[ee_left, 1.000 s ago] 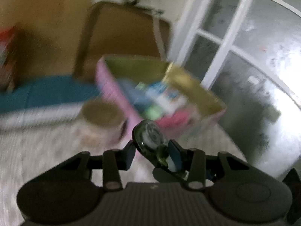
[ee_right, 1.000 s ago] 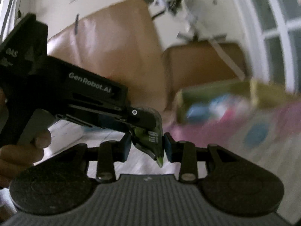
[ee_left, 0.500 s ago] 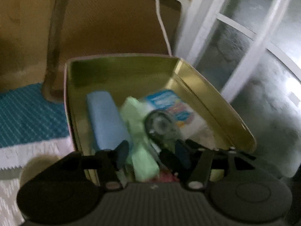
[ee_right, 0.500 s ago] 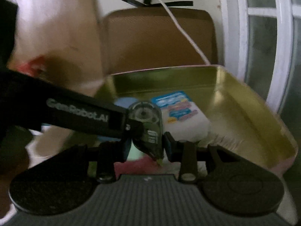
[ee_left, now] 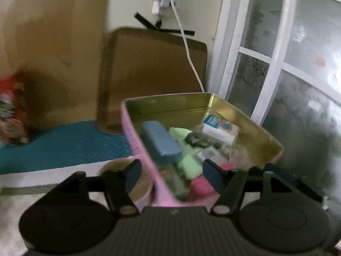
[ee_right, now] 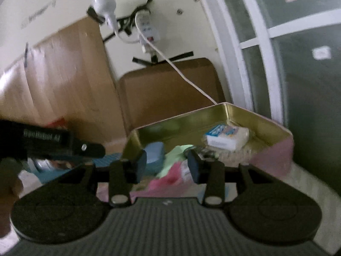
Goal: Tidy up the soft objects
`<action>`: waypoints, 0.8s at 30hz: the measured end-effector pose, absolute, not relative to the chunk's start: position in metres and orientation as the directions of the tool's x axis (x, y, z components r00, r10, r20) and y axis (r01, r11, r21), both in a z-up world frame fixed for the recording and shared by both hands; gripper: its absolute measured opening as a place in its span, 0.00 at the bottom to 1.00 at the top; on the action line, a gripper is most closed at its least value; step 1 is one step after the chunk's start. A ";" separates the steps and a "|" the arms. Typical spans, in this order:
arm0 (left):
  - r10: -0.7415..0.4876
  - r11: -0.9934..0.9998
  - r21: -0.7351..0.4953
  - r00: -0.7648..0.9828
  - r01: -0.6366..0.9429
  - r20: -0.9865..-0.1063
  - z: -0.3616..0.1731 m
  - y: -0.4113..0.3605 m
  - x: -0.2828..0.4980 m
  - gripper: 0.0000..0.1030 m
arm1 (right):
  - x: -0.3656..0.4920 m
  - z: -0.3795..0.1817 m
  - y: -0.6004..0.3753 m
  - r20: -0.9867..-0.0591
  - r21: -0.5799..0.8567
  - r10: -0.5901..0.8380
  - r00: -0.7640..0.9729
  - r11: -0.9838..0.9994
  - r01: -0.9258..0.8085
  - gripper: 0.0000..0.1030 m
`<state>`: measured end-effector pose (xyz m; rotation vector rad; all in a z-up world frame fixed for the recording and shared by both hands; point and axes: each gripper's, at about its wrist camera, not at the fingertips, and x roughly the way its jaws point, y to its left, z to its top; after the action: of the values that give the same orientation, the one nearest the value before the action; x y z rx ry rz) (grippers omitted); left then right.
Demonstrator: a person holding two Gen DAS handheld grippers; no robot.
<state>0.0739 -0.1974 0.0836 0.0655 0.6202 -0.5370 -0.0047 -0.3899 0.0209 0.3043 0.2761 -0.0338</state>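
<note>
Both grippers were pinching the little tape dispenser [ee_left: 199, 141] a second ago, and now it's lying in the pink tin [ee_left: 147, 155] on top of the green cloth [ee_left: 187, 149]. The left gripper [ee_left: 171, 176] is spread wide with nothing in it, and the right gripper [ee_right: 167, 165] is spread and empty too, both hanging just above the tin's near edge.

Packed around the dispenser are a blue case [ee_left: 162, 141], a pink cloth [ee_left: 202, 186] and a small white-and-blue packet [ee_left: 219, 129] at the far end. So the drop looks done; the smart move is probably to back straight out without clipping the tin's rim, then go hunting for whatever soft thing is left.

A round container [ee_left: 142, 183] sits just left of the tin. It's all on a pale woven cloth with a teal mat [ee_left: 64, 147] further back, brown boards [ee_left: 153, 74] leaning on the wall, a white cable [ee_left: 187, 49] hanging down, and a frosted glass door [ee_left: 298, 85] on the right.
</note>
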 end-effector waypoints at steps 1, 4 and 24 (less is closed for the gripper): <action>-0.449 0.864 -0.077 0.694 0.497 -0.562 0.085 -0.194 0.064 0.66 | -0.017 0.021 -0.385 -0.260 0.314 0.003 0.965 0.946 0.082 0.46; -0.436 0.869 -0.052 0.712 0.492 -0.550 0.081 -0.171 0.029 0.76 | -0.045 0.021 -0.365 -0.242 0.364 0.001 0.970 0.927 0.089 0.49; -0.269 0.945 0.012 0.795 0.327 -0.544 0.054 -0.084 -0.087 1.00 | -0.131 0.033 -0.284 -0.268 0.456 0.040 0.963 0.885 0.091 0.74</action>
<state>-0.0871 -0.0845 0.0541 0.1073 0.5675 -0.3210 -0.1308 -0.2835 0.0334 0.4844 0.2760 -0.0268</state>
